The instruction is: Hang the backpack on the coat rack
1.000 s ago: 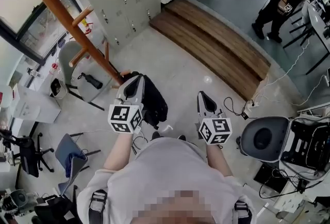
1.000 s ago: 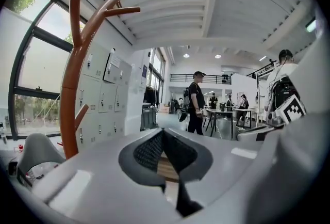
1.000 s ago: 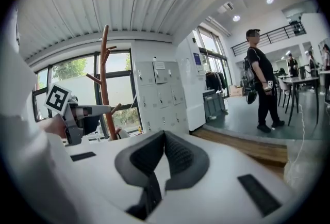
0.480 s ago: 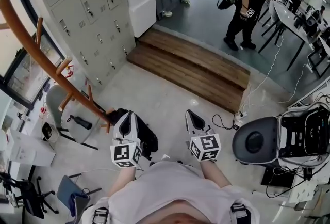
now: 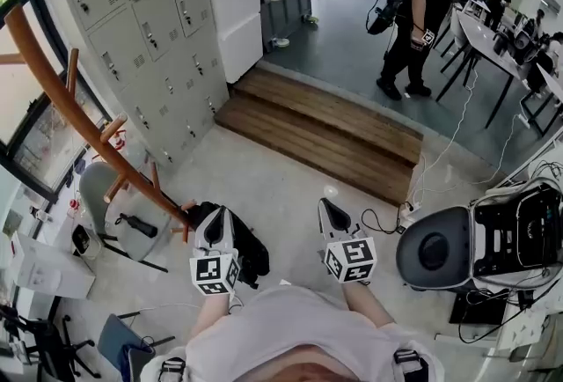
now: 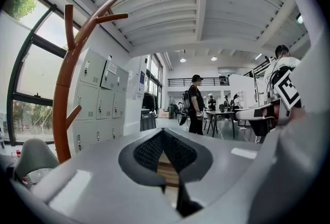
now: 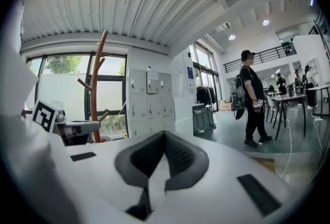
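A curved wooden coat rack stands at the left, its foot close to my left gripper. The black backpack sits low beside that foot, partly hidden under the left gripper; I cannot tell whether anything holds it. My right gripper hovers to the right over bare floor. The left gripper view shows the left gripper pointing level with its jaws shut and empty, and the coat rack rising at the left. In its own view the right gripper is likewise shut on nothing, with the coat rack far left.
Grey lockers line the wall behind the rack. Wooden steps cross ahead, and a person stands beyond them. A grey chair sits left of the rack. A round grey device and cables lie to the right.
The view has swung upward, so lockers and steps fill more of it. Both grippers now sit lower in the picture, closer to my body. The far person has shifted left.
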`<state>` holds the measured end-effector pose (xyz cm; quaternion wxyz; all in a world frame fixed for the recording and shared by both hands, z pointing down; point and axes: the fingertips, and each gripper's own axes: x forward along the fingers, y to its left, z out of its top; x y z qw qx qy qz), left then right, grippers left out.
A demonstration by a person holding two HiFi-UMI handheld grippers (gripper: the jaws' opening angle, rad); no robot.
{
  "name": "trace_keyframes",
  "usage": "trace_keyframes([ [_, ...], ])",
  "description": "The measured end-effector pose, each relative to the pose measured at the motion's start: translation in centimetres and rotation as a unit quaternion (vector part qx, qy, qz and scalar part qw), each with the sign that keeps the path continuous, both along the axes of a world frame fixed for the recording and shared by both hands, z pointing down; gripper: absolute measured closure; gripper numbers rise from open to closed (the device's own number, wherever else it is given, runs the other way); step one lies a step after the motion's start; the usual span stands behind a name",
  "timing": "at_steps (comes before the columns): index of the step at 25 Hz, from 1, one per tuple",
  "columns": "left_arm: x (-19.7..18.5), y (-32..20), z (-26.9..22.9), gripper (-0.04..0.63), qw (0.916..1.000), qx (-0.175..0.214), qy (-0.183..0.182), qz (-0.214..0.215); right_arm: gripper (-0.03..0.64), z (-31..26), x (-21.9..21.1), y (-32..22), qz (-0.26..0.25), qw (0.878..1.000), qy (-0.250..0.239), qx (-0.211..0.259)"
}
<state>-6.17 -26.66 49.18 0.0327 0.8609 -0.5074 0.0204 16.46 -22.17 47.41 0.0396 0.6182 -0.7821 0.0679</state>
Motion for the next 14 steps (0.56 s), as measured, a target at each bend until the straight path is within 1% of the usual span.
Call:
trace_keyframes([
  [3, -0.4, -0.2, 0.0, 0.584, 1.0, -0.006, 0.005, -0.001, 0.607, -0.1, 0.1, 0.2, 0.001, 1.0, -0.002, 0.0],
  [8, -0.9, 0.2, 0.4, 0.584, 1.0, -0.008, 0.001, -0.001, 0.607, 0.2, -0.2, 0.8, -0.001, 1.0, -0.002, -0.002],
  [14, -1.2, 1.0, 0.6, 0.584, 0.9999, -0.005, 0.012, -0.007, 0.607, 0.7, -0.3, 1.4, -0.001, 1.0, -0.002, -0.002],
])
